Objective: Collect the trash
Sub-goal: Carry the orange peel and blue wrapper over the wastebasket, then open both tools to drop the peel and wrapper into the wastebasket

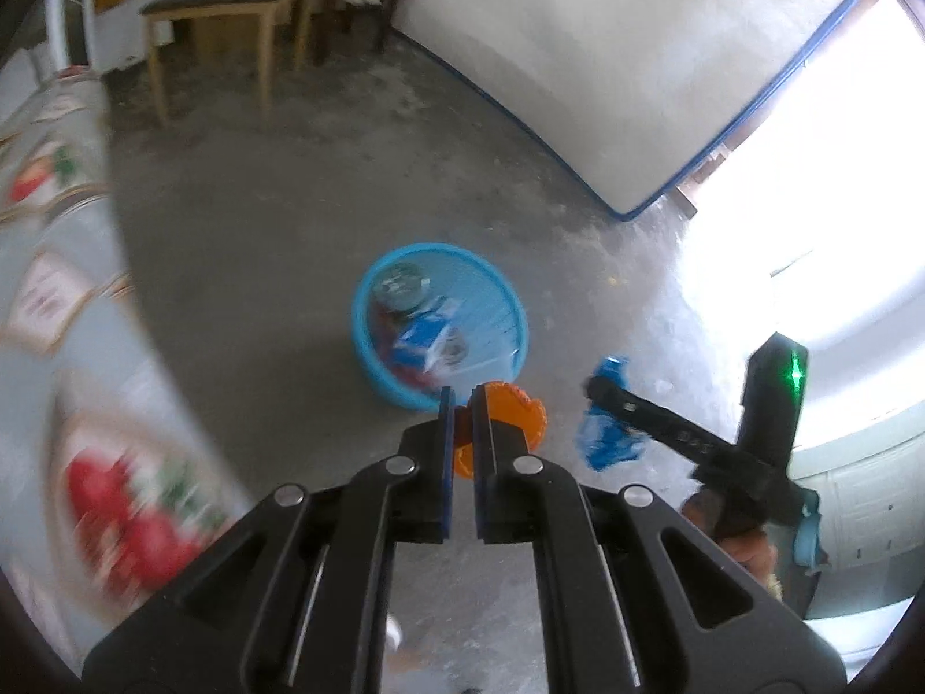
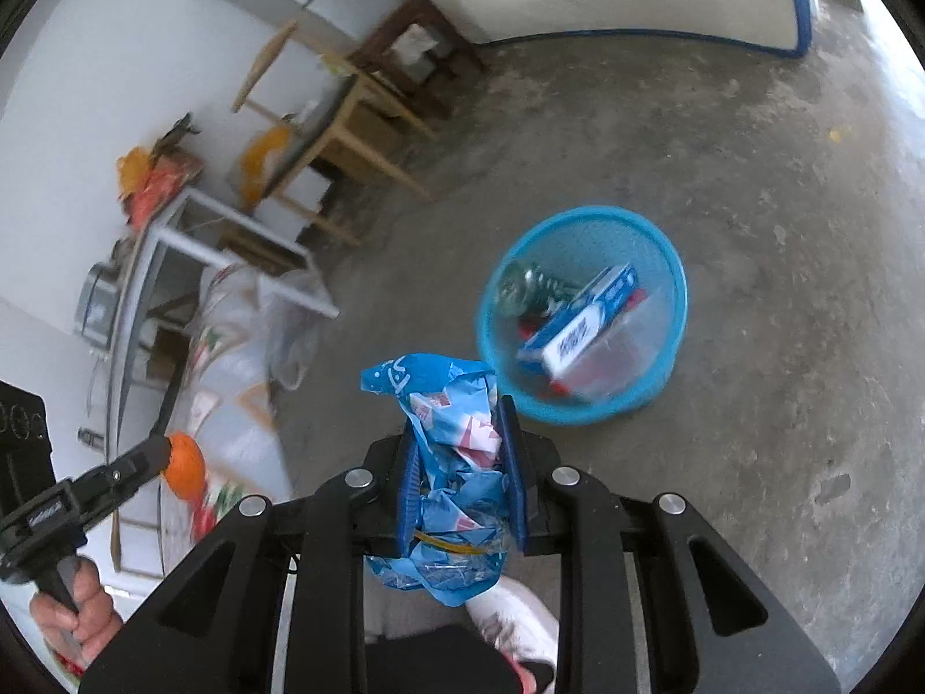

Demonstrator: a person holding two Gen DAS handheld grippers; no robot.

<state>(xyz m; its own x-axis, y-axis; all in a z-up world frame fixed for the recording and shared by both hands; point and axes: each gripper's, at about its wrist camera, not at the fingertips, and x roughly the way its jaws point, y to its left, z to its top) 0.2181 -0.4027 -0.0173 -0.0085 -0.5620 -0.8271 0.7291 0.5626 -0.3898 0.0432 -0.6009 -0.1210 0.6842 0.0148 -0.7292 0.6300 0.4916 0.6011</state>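
My left tongs [image 1: 462, 399] are clenched on an orange peel [image 1: 509, 422]. My right tongs [image 2: 459, 445] are grasping a crumpled blue wrapper [image 2: 457, 462]. Both hang over the grey floor [image 2: 751, 231], near a blue bin [image 2: 584, 220] that stands on it. In the bin lie a blue box [image 2: 584, 324] and a can [image 1: 402, 286].

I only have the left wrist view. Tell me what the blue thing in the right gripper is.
Observer: A crumpled blue plastic wrapper, clamped between the right gripper pads.
Operator: Report what lies in the bin.
Observer: In the blue basket, a blue and white carton lies slanted on the other trash.
Operator: Say what is under the right gripper.
Observer: A white shoe, on the concrete floor.
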